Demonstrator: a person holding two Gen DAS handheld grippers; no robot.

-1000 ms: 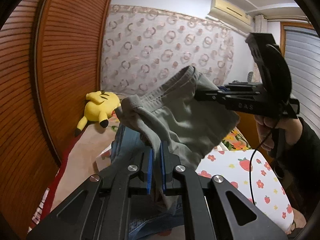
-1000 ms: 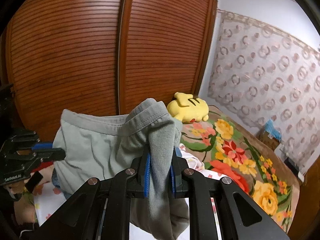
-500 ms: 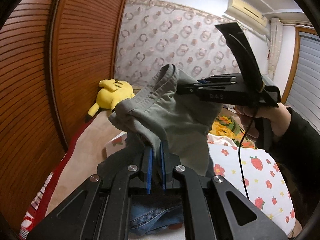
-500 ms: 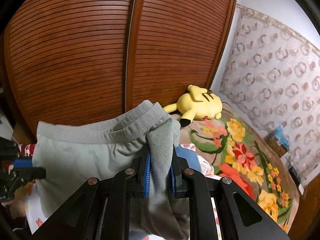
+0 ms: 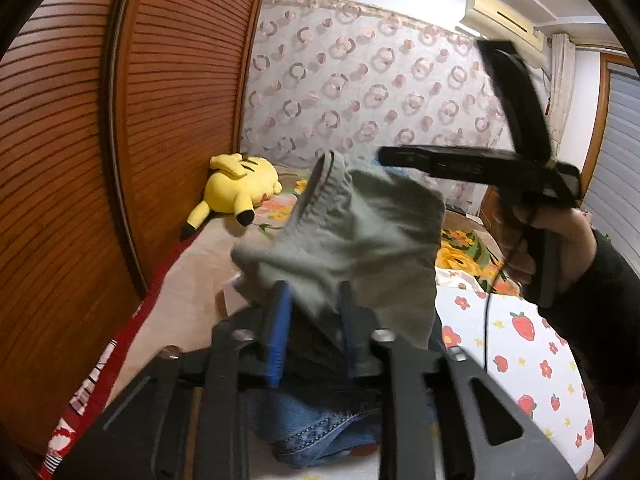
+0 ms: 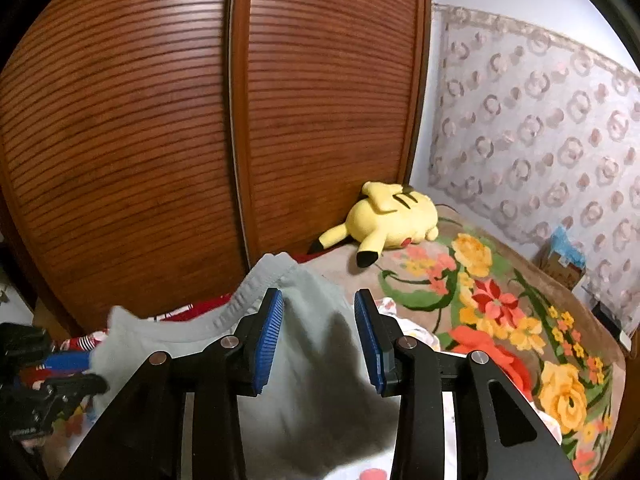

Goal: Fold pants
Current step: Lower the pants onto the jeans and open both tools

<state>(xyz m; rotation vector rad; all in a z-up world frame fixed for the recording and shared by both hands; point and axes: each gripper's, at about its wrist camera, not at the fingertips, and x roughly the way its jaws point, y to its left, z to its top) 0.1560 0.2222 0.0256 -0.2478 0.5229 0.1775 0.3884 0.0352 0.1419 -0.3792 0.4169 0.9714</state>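
Observation:
Grey pants (image 5: 360, 240) hang crumpled in the air above the bed, blurred with motion. My left gripper (image 5: 314, 320) has its jaws opening; the cloth droops between the blue pads (image 5: 280, 320) and neither pad presses on it. A person's hand (image 5: 540, 240) holds my right gripper (image 5: 386, 156) over the far corner of the cloth. In the right wrist view my right gripper (image 6: 318, 336) also has its jaws opening, and the pants (image 6: 304, 400) sag loose between and below them. The left gripper (image 6: 92, 384) shows at the lower left.
Blue jeans (image 5: 320, 428) lie bunched on the bed under the left gripper. A yellow plush toy (image 6: 392, 216) rests against the slatted wooden wardrobe doors (image 6: 160, 120). A floral blanket (image 6: 500, 300) and a strawberry-print sheet (image 5: 520, 340) cover the bed. A cardboard box (image 6: 560, 264) stands by the curtain.
Both grippers were shut on the grey pants and have now parted their jaws. The cloth has slipped lower and slackened between them.

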